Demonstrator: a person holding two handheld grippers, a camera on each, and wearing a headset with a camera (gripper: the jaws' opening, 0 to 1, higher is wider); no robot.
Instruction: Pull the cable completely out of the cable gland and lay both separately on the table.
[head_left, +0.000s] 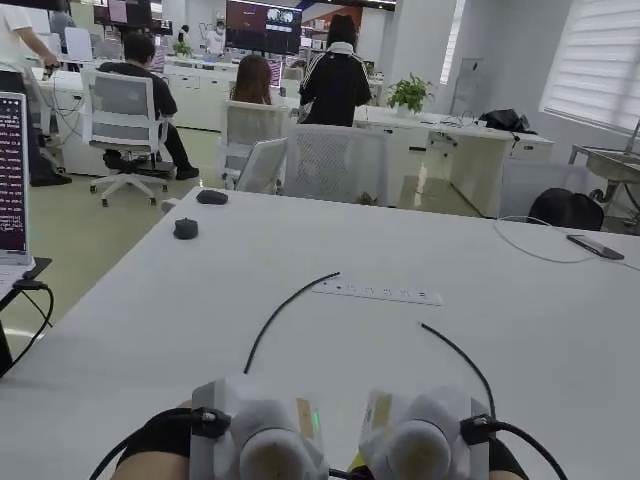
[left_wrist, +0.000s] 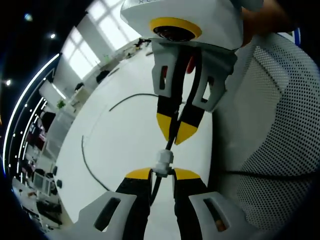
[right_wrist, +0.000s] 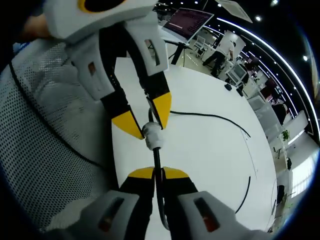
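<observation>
Left claw (left_wrist: 162, 174) grips gland (left_wrist: 163, 161); right (right_wrist: 156, 173), cable (right_wrist: 157, 159).

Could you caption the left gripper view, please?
Left gripper clamps the white cable gland; right gripper grips its black cable.

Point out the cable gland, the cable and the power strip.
cable gland (right_wrist: 153, 136): right gripper view, its white body.
cable (right_wrist: 157, 160): right gripper view, black stretch just below the cable gland.
power strip (head_left: 375, 293): head view, middle of its top.
</observation>
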